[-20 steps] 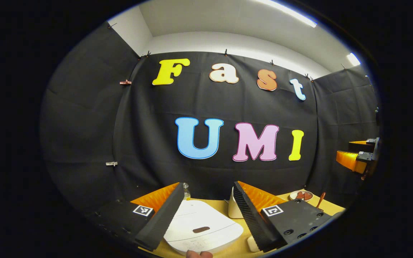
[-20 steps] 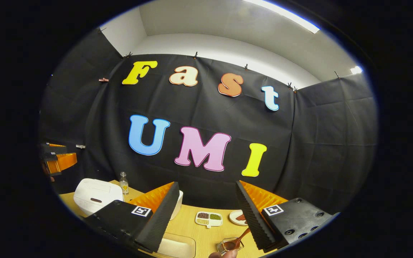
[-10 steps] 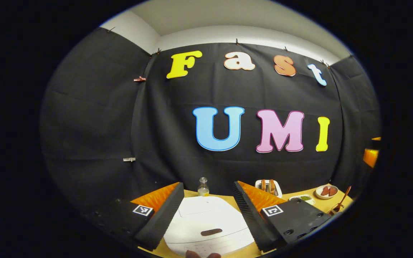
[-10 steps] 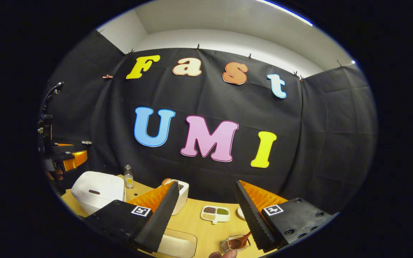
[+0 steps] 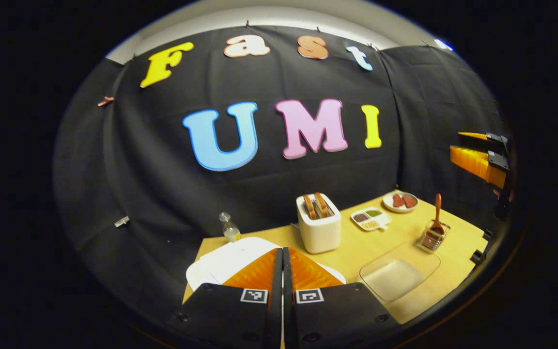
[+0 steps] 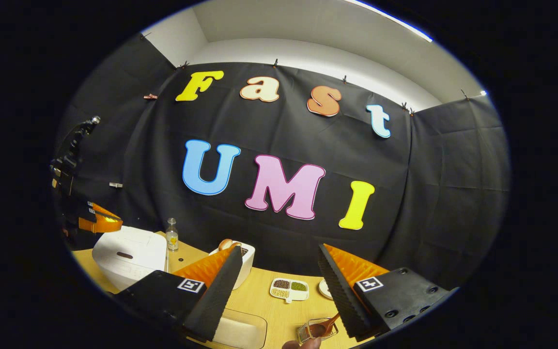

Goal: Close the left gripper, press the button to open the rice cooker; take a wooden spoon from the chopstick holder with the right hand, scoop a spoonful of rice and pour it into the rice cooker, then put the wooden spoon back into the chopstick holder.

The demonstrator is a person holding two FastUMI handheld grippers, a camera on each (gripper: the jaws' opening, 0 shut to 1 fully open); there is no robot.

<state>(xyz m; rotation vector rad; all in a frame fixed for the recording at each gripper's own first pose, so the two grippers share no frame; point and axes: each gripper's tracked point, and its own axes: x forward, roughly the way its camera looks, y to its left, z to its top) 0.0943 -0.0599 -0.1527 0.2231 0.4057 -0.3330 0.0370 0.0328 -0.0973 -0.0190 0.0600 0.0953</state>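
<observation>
Left gripper (image 5: 282,271) with fingers pressed together above the white rice cooker (image 5: 221,259), lid down, right gripper (image 6: 279,281) fingers spread wide over the table (image 6: 269,310), wooden spoon (image 5: 437,215) standing in the chopstick holder (image 5: 433,238)

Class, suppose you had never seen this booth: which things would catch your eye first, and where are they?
The white rice cooker at the table's left end, lid down, with the left gripper over it, jaws shut. Next the white toaster mid-table holding bread, and the wooden spoon standing in its holder near the right edge.
</observation>
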